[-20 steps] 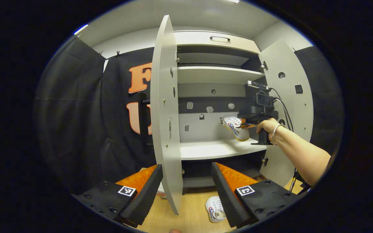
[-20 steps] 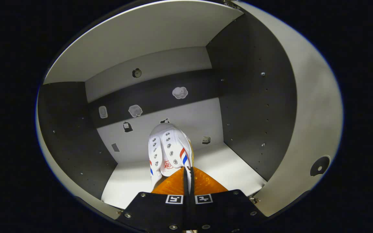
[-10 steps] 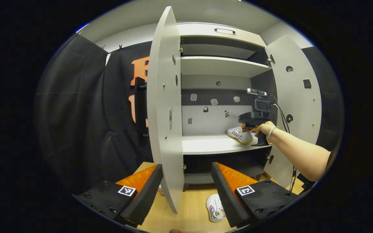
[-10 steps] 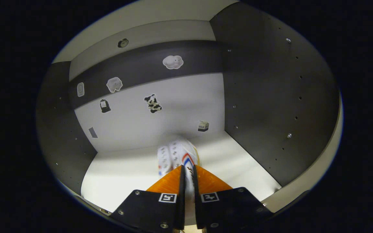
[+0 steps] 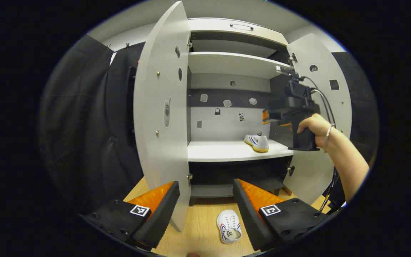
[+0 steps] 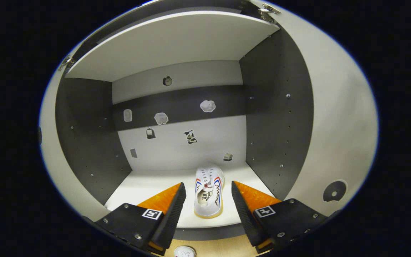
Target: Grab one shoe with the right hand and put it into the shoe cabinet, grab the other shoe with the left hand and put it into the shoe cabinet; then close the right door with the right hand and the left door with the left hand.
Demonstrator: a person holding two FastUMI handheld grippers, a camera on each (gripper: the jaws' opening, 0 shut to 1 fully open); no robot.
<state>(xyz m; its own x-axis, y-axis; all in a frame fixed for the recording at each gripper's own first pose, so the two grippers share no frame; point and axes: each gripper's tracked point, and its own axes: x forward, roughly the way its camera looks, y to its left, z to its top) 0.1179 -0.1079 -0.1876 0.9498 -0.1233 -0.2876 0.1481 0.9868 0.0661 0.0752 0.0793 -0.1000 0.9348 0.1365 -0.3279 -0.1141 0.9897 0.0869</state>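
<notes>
Shoe on cabinet shelf, side lettering unreadable; both grippers spread wide, empty

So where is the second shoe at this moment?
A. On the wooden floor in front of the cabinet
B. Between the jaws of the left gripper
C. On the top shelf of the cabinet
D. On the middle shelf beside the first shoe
A: the second shoe lies on the wooden floor before the open cabinet, while the first shoe sits alone on the middle shelf.

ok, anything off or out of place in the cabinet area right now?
Nothing damaged or spilled. One shoe sits flat on the shelf; the other shoe lies on the floor before the cabinet, not yet stored. Both doors stand open.
</notes>
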